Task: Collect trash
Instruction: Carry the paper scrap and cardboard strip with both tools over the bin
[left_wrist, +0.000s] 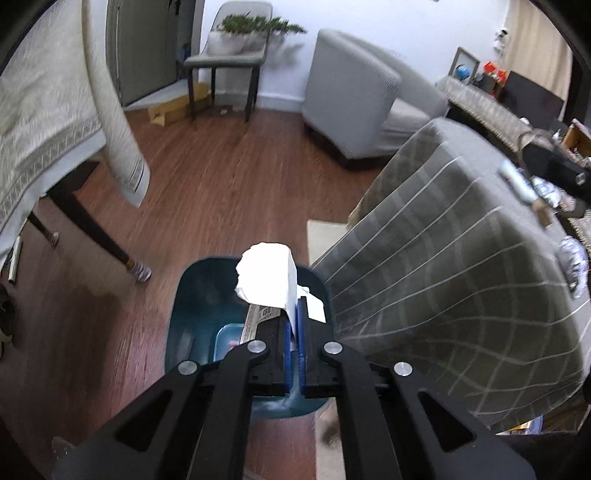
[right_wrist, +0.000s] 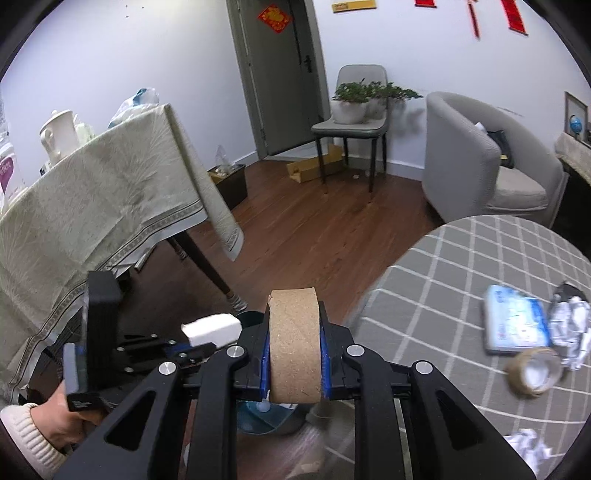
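The left hand-held gripper (left_wrist: 294, 321) is clamped on a white crumpled paper (left_wrist: 267, 275), held directly above the dark teal trash bin (left_wrist: 184, 295) on the wooden floor (left_wrist: 221, 192). Just right of it hangs the checked cloth of the round surface (left_wrist: 461, 277), close against the bin's rim; to its left a cloth-draped table (left_wrist: 37, 129) leaves open floor between. The bin's contents are half hidden behind the fingers.

The right hand-held gripper (right_wrist: 293, 336) is closed on a brown cardboard roll (right_wrist: 293, 343), above the bin (right_wrist: 258, 424), which shows only in part below it. To its right on the surface lie a blue packet (right_wrist: 517, 321), crumpled foil (right_wrist: 570, 325), a tape roll (right_wrist: 535, 373) and a white paper wad (right_wrist: 528, 448), cut off by the frame edge.
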